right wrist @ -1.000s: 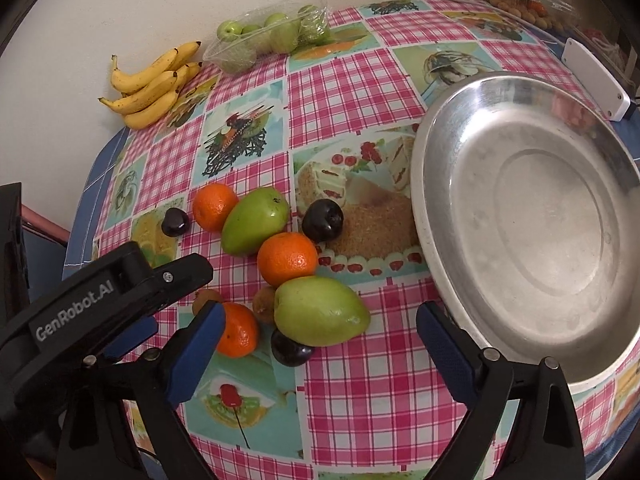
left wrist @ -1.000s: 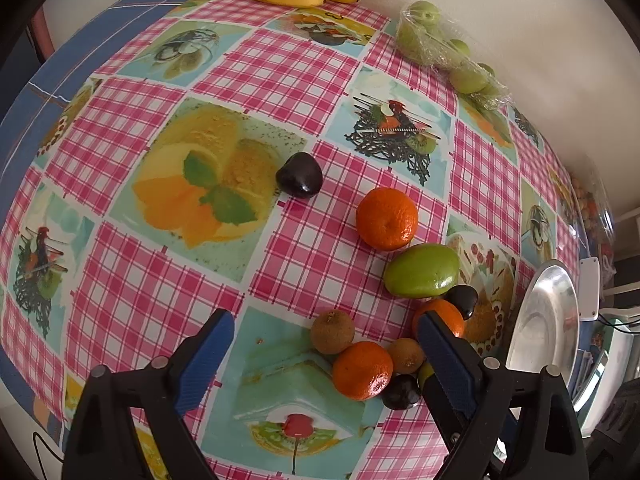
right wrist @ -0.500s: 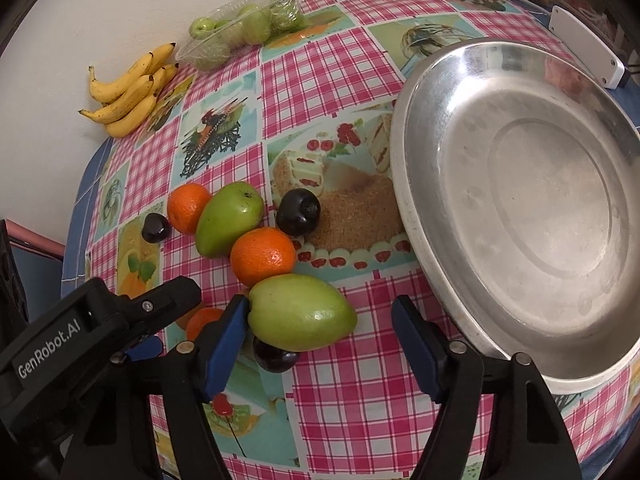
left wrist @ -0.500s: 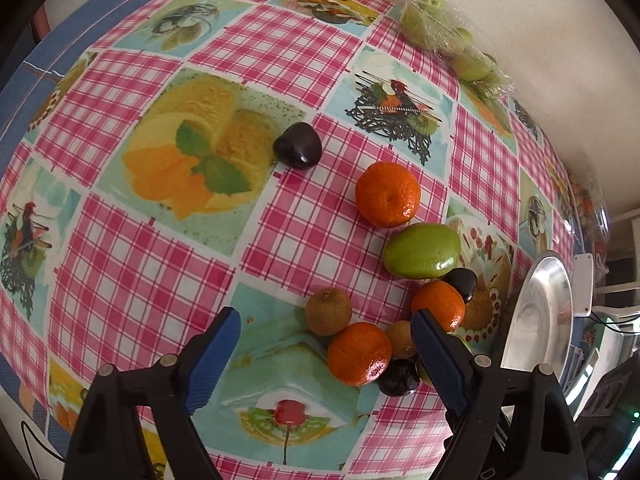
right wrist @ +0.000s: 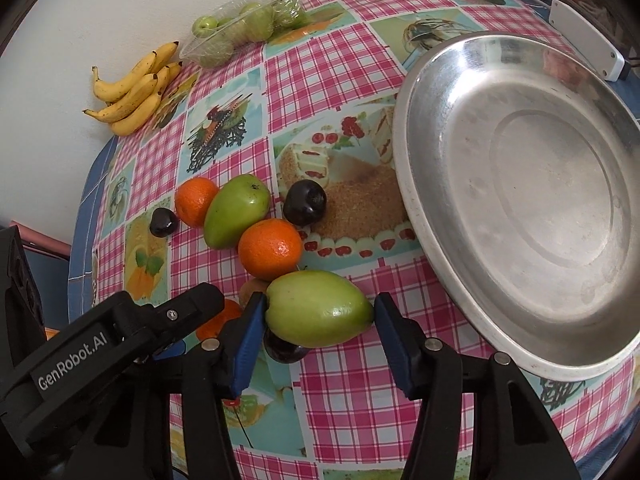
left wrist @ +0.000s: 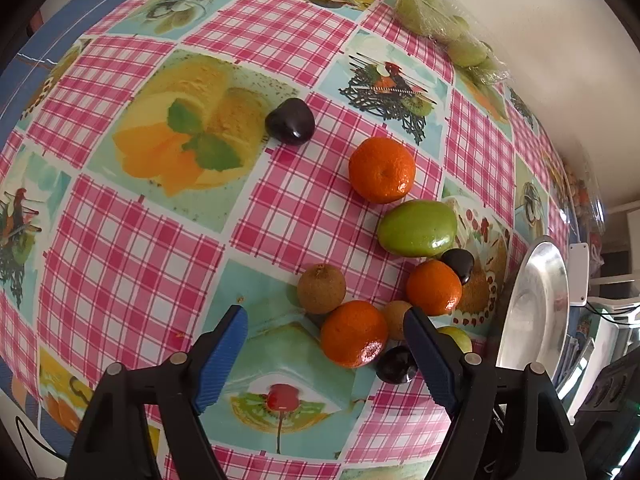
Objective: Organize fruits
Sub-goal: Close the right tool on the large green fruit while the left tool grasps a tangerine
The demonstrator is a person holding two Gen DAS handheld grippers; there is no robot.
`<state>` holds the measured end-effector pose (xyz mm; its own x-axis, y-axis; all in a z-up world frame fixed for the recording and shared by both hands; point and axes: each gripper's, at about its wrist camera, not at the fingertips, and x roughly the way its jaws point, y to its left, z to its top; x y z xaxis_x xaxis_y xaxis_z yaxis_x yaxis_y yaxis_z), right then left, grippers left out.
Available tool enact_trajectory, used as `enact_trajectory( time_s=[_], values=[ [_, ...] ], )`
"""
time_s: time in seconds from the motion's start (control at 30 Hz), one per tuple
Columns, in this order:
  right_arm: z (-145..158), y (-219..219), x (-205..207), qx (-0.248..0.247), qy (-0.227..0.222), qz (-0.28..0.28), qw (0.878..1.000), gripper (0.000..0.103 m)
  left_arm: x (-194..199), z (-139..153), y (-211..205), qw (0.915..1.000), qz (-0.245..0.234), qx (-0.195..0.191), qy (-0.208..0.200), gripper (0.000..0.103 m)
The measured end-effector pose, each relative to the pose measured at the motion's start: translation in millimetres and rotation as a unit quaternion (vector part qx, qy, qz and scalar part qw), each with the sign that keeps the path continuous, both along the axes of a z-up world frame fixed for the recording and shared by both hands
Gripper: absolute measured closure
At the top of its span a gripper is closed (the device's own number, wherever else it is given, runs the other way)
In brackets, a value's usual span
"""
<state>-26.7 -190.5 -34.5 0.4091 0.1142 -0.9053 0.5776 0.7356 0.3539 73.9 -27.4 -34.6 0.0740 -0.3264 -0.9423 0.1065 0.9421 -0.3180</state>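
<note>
The left gripper point(left wrist: 324, 324) hovers above the bench point(left wrist: 120, 240) with its checked pink oilcloth, jaws wide apart and holding nothing, seemingly waiting near the loose fruit it may take next; a glossy orange mandarin point(left wrist: 354, 334) and a brown kiwi point(left wrist: 321, 289) lie just ahead, between the lines of its jaws but beyond their tips; a dark plum point(left wrist: 290, 121) sits well apart, farther back. The right gripper point(right wrist: 318, 312) brackets the nearest smooth green mango-shaped fruit point(right wrist: 318, 308), jaws at its two ends, touching or nearly so, though whether they bear on it I cannot tell; the fruit seems to rest on another dark plum point(right wrist: 282, 350); gripping endwise probably suits its long form. To the right the wide steel tray point(right wrist: 412, 208) stands bare, the likely destination.
</note>
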Motion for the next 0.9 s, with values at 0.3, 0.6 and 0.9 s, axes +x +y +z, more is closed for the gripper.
enact_trajectory(
  time_s=[0.3,0.6,0.9],
  values=[
    [2.7,1.6,-10.6,-0.010,0.026,0.004,1.000,0.046,-5.8,-2.8,-3.4,1.0000,-0.004,-0.002,0.006,0.037],
    [8.0,1.6,-19.0,-0.024,0.035,0.013,0.999,0.046,-9.3,-4.7,-10.1,0.9998,-0.008,-0.015,0.009,0.060],
    [9.5,0.2,-21.0,-0.018,0.036,0.008,0.999,0.046,-7.9,-0.6,-3.6,0.9998,0.005,-0.021,0.006,0.065]
  ],
)
